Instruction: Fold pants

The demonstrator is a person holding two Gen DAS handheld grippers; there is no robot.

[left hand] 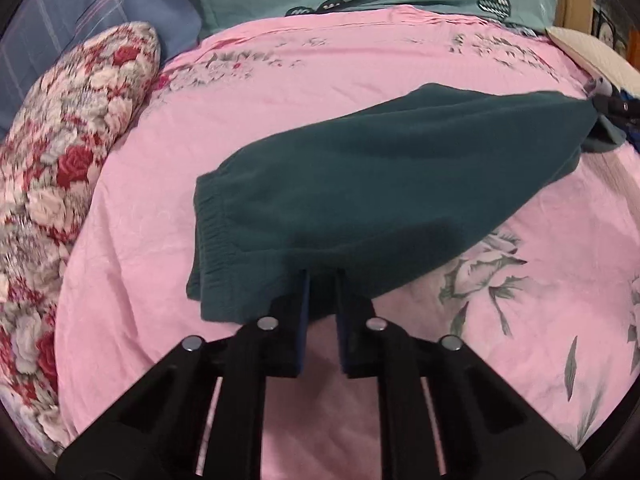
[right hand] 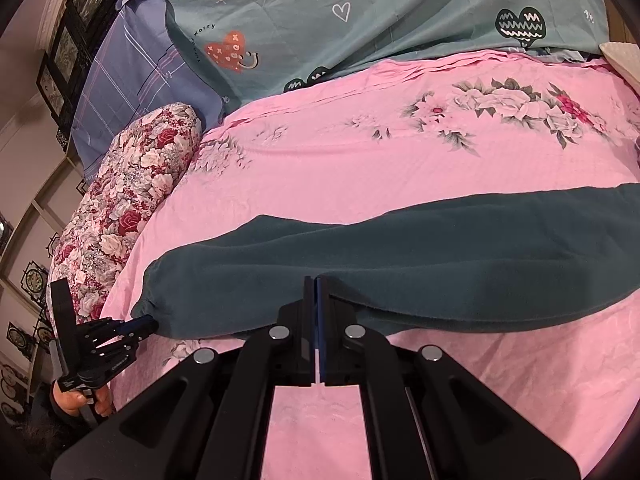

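Clearly, the dark green pants (left hand: 384, 184) are held stretched above the pink bed sheet (left hand: 160, 208), mid-fold. An edge near the waistband is pinched by the left hand-held gripper (left hand: 322, 284), and the near edge further along is clamped by the right hand-held gripper (right hand: 316, 286), its jaws pressed together. Next, both grips would likely be carried across together and the cloth laid flat and even.
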